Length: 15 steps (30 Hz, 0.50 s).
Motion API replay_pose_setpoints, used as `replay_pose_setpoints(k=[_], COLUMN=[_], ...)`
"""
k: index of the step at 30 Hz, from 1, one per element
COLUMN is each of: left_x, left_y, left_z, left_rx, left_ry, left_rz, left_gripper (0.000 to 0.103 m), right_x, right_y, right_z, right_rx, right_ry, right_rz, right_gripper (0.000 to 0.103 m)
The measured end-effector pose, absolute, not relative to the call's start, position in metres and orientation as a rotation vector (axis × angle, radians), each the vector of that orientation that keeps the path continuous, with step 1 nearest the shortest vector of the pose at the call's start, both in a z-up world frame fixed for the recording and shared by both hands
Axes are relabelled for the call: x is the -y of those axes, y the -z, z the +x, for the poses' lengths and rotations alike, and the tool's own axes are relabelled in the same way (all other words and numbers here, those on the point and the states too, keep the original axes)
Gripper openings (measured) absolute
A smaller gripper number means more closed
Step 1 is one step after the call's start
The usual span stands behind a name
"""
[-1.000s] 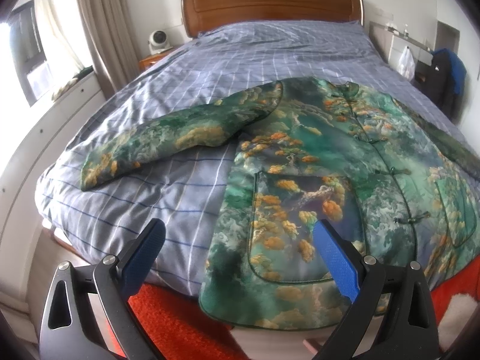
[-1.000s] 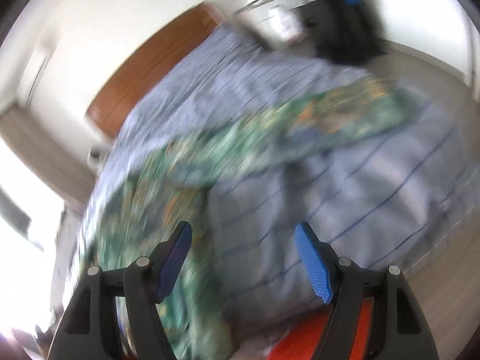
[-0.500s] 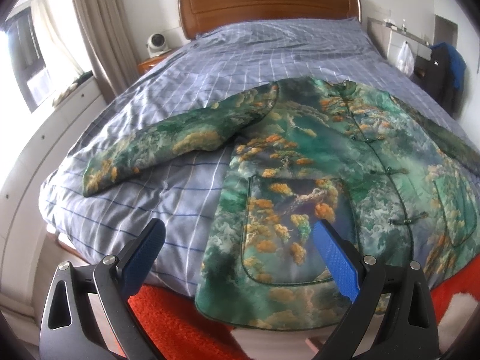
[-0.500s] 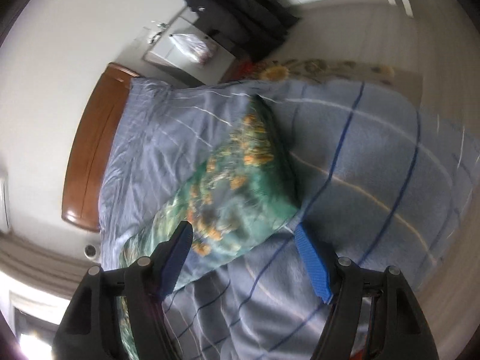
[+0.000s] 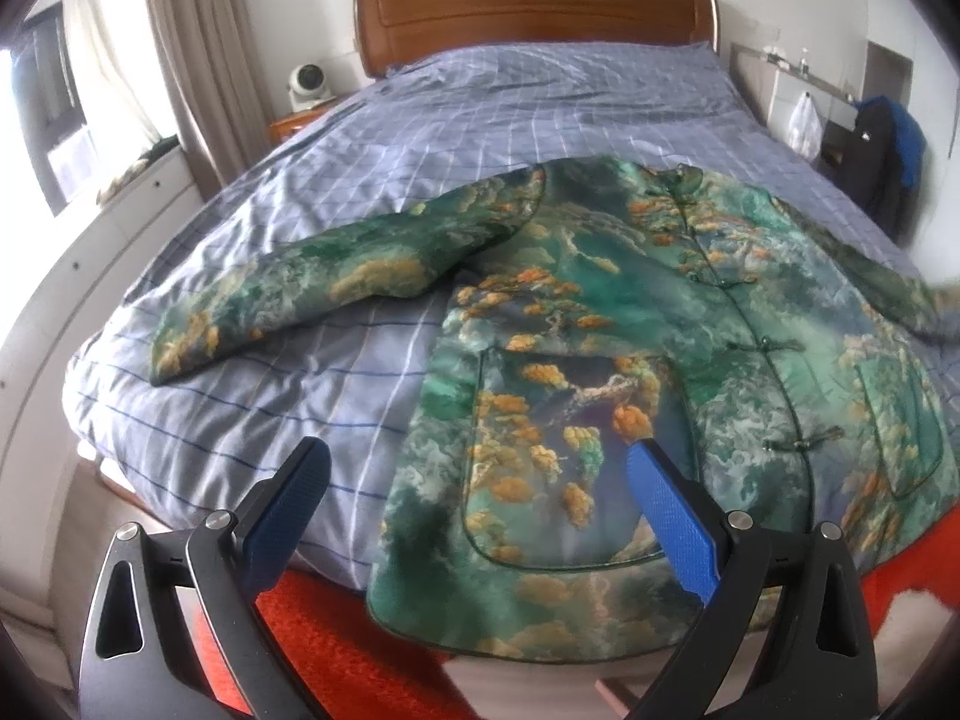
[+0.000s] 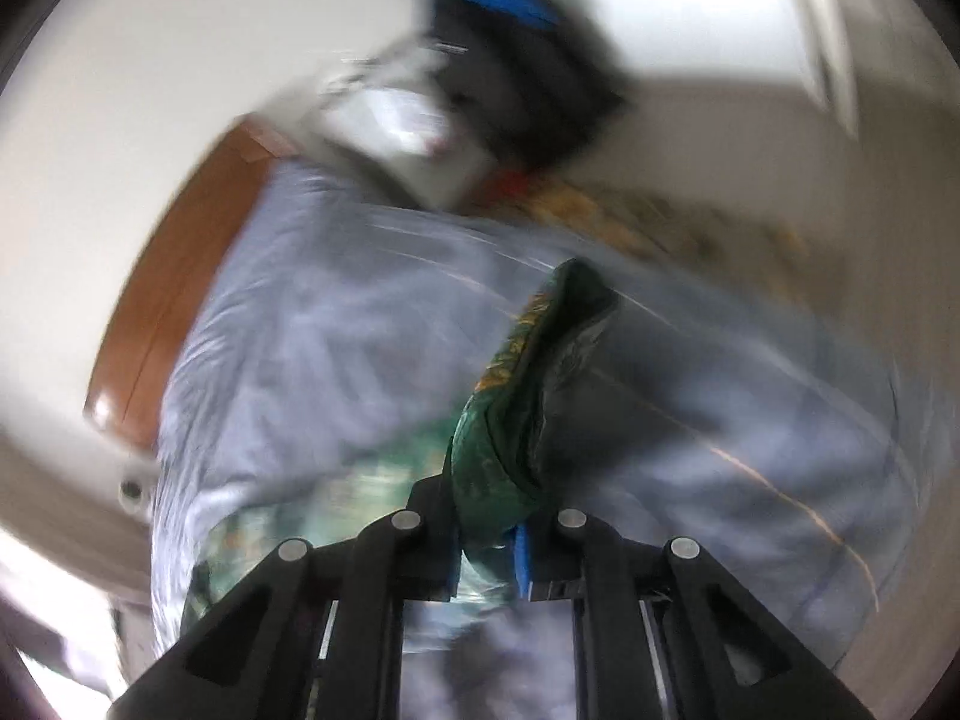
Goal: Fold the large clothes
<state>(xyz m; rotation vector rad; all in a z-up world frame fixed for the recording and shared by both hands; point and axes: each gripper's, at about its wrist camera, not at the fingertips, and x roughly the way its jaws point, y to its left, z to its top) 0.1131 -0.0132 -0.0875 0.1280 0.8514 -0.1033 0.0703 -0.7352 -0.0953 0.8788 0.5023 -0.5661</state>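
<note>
Lay face up across the foot of the checked bedspread (image 5: pixel 420 120), buttoned, hem over the edge above the red rug (image 5: pixel 336 642): the green brocade jacket (image 5: pixel 588 330). Stretched out flat to the left, its far sleeve (image 5: pixel 312 294), untouched. Hovered over the hem with jaws wide and nothing between them: the left gripper (image 5: pixel 474 516). To the right, just clamped on the other sleeve's cuff (image 6: pixel 528 408), the right gripper (image 6: pixel 486 558), fabric bunched between the pads. Judged the first fold, sleeve lifted; next, probably carried inward across the chest and laid flat without twisting. Heavily blurred, the right view; the sleeve's remaining length cut off at the left view's edge.
</note>
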Motion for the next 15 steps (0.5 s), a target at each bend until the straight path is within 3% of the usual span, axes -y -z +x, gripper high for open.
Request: replay_pose_setpoints(k=[5,8,12,15], left_x=[0.011,0.004,-0.013,-0.027], left_y=[0.092,0.091,0.091,0.093], left_z=[0.110,0.105,0.101,0.100], left_rx=[-0.848,-0.838,-0.827,-0.830], left_ry=[0.130,0.130,0.105,0.082], left_rz=[0.088,0.061,0.026,-0.010], left_gripper=[0.099,0.099,0.099,0.099], right_x=[0.636,0.550,0.438,0.363], right_y=[-0.034,-0.080,-0.091,-0.065], right_z=[0.151,0.211,0.288,0.334], right_rx=[-0.431,-0.430,-0.477,-0.535], right_ry=[0.327,0.168,0.012,-0.047], right_rz=[0.610,0.474,0.330,0.267], right_gripper=[0.013,0.013,0.013,0.013])
